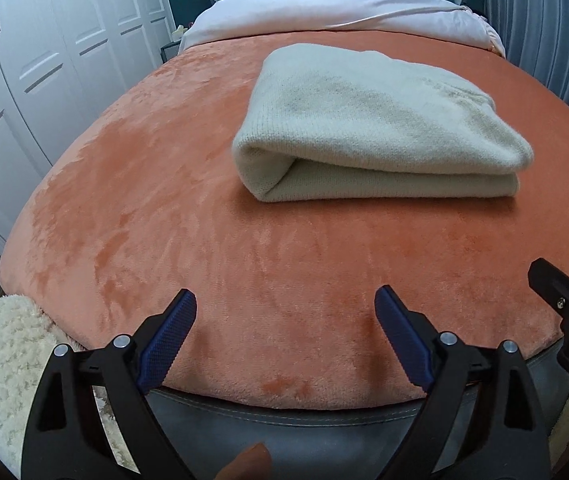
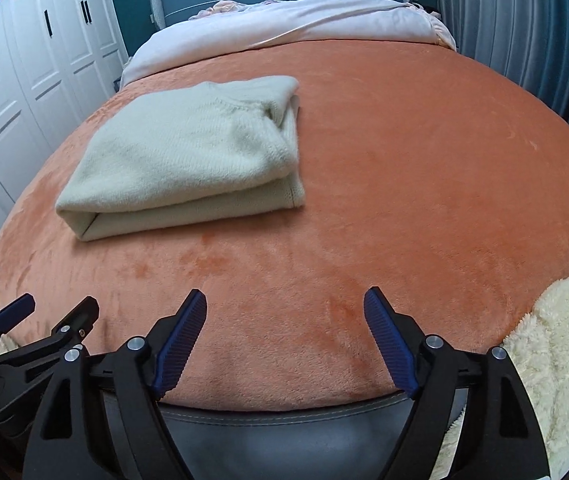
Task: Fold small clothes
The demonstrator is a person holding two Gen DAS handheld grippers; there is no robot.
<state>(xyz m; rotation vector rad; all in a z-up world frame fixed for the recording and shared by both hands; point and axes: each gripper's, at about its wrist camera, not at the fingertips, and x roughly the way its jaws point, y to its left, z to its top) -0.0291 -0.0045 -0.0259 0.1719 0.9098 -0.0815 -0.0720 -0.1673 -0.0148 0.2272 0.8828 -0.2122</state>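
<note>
**Folded sweater lies on the orange blanket, both grippers empty**

A cream knit sweater (image 1: 376, 128) lies folded into a thick rectangular bundle on an orange plush blanket (image 1: 164, 200) that covers the near part of a bed. In the left wrist view the bundle sits in the upper middle of the frame, slightly right of centre, its rounded fold edge facing the camera. In the right wrist view the same sweater (image 2: 188, 152) appears in the left half of the frame, with stacked layers showing along its lower edge and right side.

The left gripper (image 1: 286, 320) occupies the bottom of its frame, jaws spread wide, holding nothing; its blue ribbed pads (image 1: 168, 340) are over the near edge of the blanket, well apart from the sweater. The right gripper (image 2: 284, 322) is likewise wide open and empty at the bottom of its view. Each gripper shows in the other's view: the right one at the lower right edge, the left one at the lower left corner.

A white duvet (image 1: 324, 12) covers the far end of the bed in the upper frame. White wardrobe doors (image 1: 36, 72) fill the left side. A fluffy cream textile (image 2: 556, 360) lies at the lower right of the right wrist view.
</note>
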